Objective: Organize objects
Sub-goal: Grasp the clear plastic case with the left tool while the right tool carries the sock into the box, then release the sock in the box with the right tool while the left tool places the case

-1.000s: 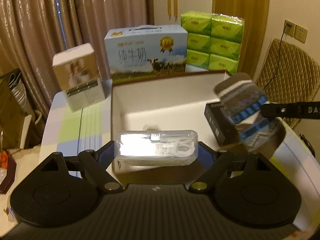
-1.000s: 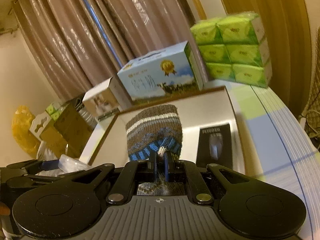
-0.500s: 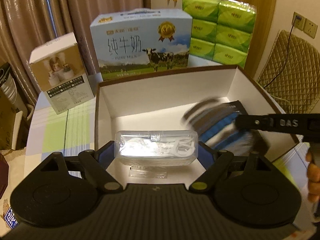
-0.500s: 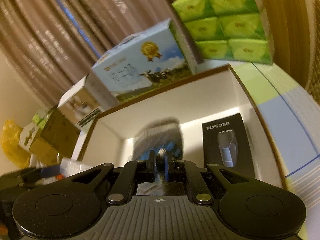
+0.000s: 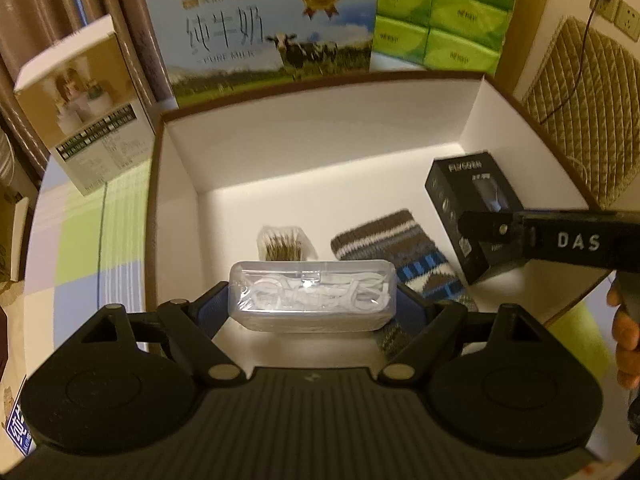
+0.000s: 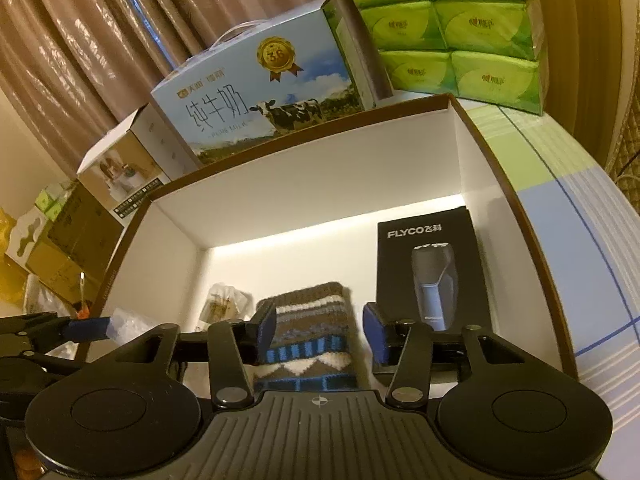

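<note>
We're over the open white box (image 5: 312, 148) now, both tools low inside its rim. Our left gripper (image 5: 313, 298) is pinching the clear floss-pick case (image 5: 313, 296) across its short ends, pads pressed on both sides, and it hangs above the box floor near the front wall. Our right gripper (image 6: 319, 330) has just been opening: its jaws stand spread, the knitted sock (image 6: 310, 332) lying on the floor between them, and neither pad looks to be pressing it.

What could go wrong? If we let the case go from here it may land half on the sock's toe end, or on the small cotton-swab packet (image 5: 283, 242) just behind it, and tip instead of sitting flat. The smooth plastic could also skid out of the pads if we twist on the way down. And the right tool's finger, seen from the left camera, crosses above the black shaver box (image 6: 426, 264); a careless lift sideways could knock that box.

Room to move: the floor is bare along the far wall and the left side, by our reckoning the best spot for the case. The right side is taken, sock just beside shaver box. The brown rim is close in front of us, so we want to come out upward, not backward
</note>
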Demonstrator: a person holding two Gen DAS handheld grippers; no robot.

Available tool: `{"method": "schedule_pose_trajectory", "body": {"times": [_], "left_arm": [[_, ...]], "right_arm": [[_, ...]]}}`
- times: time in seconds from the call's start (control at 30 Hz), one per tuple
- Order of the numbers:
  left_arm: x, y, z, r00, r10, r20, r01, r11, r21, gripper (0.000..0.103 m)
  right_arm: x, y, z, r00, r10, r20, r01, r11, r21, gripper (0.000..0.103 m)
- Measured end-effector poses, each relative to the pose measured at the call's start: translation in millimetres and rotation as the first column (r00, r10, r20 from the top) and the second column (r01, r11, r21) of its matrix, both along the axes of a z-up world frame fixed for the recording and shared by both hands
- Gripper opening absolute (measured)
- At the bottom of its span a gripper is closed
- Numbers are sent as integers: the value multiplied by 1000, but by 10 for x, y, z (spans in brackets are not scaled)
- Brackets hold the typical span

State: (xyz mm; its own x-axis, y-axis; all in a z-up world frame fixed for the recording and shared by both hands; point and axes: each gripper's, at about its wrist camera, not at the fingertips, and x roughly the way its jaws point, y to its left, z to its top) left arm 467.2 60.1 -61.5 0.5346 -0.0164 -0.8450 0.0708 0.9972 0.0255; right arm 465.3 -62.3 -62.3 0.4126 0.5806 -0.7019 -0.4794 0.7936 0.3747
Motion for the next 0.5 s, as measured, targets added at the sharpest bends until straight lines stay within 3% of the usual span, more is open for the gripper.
{"method": "schedule_pose_trajectory", "body": {"times": [0.2, 0.33, 0.5], "left_arm": [[32, -36, -93, 999, -8, -40, 8, 1000, 14, 83], [28, -12, -67, 1000, -1, -27, 2, 1000, 17, 90], [22, 28, 3, 1000, 12, -14, -12, 1000, 24, 91]], "right_arm": [[0, -24, 8, 1000, -2, 7, 2, 1000, -14, 57], [-16, -54, 45, 1000, 5, 28, -4, 999, -33, 61], [-51, -80, 91, 998, 13, 58, -10, 998, -59, 65]]}}
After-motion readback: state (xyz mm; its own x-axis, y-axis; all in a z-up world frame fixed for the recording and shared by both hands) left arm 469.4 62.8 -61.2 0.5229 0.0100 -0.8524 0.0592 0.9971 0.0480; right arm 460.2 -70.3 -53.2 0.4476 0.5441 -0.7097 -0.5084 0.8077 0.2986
